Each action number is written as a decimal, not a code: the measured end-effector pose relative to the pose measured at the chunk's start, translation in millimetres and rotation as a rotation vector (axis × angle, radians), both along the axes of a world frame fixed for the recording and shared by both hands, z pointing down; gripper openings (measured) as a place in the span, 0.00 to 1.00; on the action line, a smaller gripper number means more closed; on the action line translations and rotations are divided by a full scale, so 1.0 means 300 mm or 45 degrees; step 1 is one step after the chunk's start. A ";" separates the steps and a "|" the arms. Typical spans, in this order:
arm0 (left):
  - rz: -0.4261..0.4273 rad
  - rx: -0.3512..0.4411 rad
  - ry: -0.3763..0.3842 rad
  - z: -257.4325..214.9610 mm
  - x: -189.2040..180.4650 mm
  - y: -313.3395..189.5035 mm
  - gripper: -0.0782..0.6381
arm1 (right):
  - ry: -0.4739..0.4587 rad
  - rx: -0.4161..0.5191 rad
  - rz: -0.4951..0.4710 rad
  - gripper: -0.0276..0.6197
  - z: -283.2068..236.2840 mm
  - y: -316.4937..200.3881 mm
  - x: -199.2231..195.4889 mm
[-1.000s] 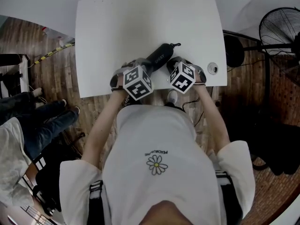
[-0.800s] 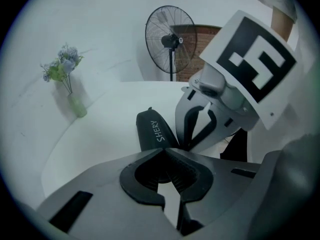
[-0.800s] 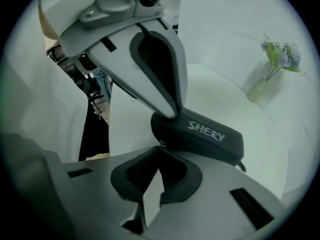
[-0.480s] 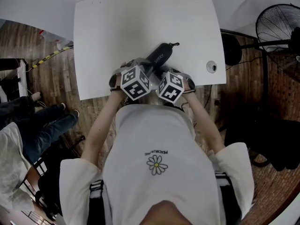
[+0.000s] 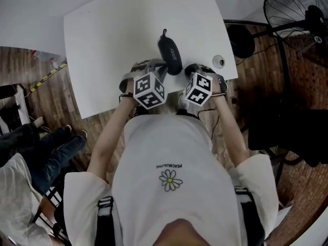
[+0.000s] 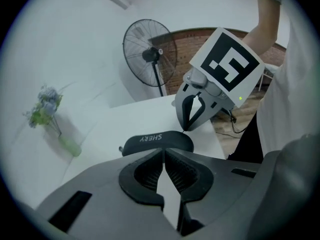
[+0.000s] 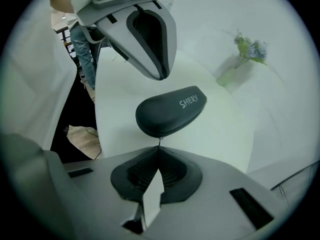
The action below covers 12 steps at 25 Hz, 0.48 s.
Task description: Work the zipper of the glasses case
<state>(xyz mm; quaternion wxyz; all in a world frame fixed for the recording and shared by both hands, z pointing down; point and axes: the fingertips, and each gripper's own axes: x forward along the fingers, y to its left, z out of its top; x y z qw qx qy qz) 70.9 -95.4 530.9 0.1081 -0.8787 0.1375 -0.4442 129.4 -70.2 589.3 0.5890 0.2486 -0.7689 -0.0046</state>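
The black glasses case (image 5: 170, 54) lies on the white table (image 5: 113, 40), its long side pointing almost straight away from me. A cord loop shows at its far end. My left gripper (image 5: 158, 64) is shut, tips against the case's near left end (image 6: 157, 143); nothing shows between its pads. My right gripper (image 5: 188, 68) is at the near right end. In the right gripper view its jaws (image 7: 159, 149) are shut on a thin zipper pull (image 7: 160, 141) hanging from the case (image 7: 170, 111). Each gripper shows in the other's view: the right (image 6: 186, 126), the left (image 7: 159, 74).
A small round fitting (image 5: 218, 61) sits near the table's right edge. A green vase with flowers (image 6: 47, 109) stands at the far side of the table. A black floor fan (image 5: 294, 9) stands to the right. A seated person's legs (image 5: 46, 142) are at the left.
The case has swung from lying diagonally to pointing almost straight away. The right gripper moved in toward the left one, then out again to the case's near right end.
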 end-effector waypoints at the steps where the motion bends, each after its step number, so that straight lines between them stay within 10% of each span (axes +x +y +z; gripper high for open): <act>1: 0.043 0.021 -0.004 -0.005 0.041 -0.003 0.14 | 0.007 0.009 0.034 0.05 -0.001 0.001 0.035; 12: 0.257 0.061 -0.140 0.057 0.252 -0.049 0.13 | -0.052 0.013 0.175 0.05 0.008 0.027 0.129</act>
